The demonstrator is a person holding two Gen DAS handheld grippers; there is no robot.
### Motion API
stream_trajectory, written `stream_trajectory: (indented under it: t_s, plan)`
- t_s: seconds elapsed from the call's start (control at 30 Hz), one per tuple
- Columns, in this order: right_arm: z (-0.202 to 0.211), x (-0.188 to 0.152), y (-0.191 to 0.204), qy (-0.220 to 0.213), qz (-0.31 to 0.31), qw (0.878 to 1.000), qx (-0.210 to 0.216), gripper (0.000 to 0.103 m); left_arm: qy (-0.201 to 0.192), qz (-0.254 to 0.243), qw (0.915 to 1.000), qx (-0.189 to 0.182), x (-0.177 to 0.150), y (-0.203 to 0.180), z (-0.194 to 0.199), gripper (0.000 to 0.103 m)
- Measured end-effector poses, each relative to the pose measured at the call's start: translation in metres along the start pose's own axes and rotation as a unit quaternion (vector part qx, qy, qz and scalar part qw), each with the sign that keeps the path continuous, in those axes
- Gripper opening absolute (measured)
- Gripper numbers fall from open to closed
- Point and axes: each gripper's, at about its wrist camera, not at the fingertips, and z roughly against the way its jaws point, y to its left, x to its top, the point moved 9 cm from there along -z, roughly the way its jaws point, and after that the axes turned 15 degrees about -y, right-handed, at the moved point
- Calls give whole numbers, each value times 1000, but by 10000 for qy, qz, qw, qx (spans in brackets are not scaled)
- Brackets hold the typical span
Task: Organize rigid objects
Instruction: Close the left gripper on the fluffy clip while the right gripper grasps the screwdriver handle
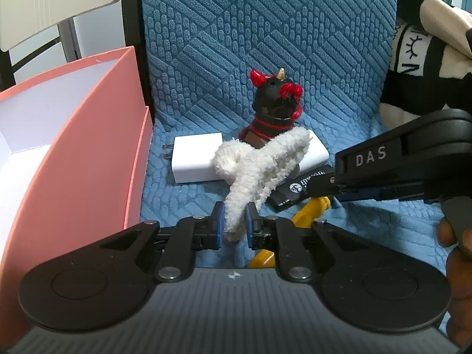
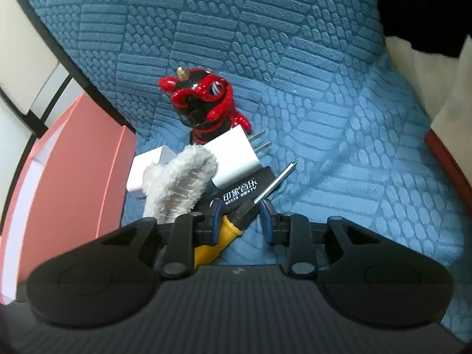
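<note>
Left wrist view shows the left tool (image 1: 234, 221) closed narrow on the lower end of a white fluffy cloth piece (image 1: 259, 162), whose upper part drapes over a white charger (image 1: 194, 159) on the blue cushion (image 1: 265, 29). The right tool (image 1: 333, 181) comes in from the right edge, its tips low beside a black card (image 1: 290, 190).

The task's rigid thing nearest the right tool is a screwdriver (image 2: 236, 221). In the right wrist view the right tool (image 2: 240, 218) straddles it where the yellow handle meets the black collar: the left pad touches the handle, while the right pad stands clear with blue cushion showing between, so the jaws are half closed and not yet gripping. The screwdriver's long axis runs diagonally, handle low and toward the camera, tip up and to the right, so it crosses the jaw gap at a slant rather than squarely. The right hand is plainly the nearer one.

A pink box (image 1: 97, 135) stands open to the left, probably the destination. Only the right wrist view shows the screwdriver's shaft and tip, and the plug pins of a second charger (image 2: 236, 156). Only the left view shows the box's white inside. A black and red figurine (image 2: 203, 106) stands behind the pile.
</note>
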Motion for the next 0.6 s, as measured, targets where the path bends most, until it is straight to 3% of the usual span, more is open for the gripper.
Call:
stream_trajectory:
  t_s: [0.27, 0.6]
  plan:
    - [17, 4, -3, -31, -156, 9999, -1, 31, 20, 231, 9996, -158, 3, -2, 5, 14]
    - [36, 19, -45, -119, -265, 9974, -653, 32, 116, 463, 9977, -482, 1, -14, 21, 13]
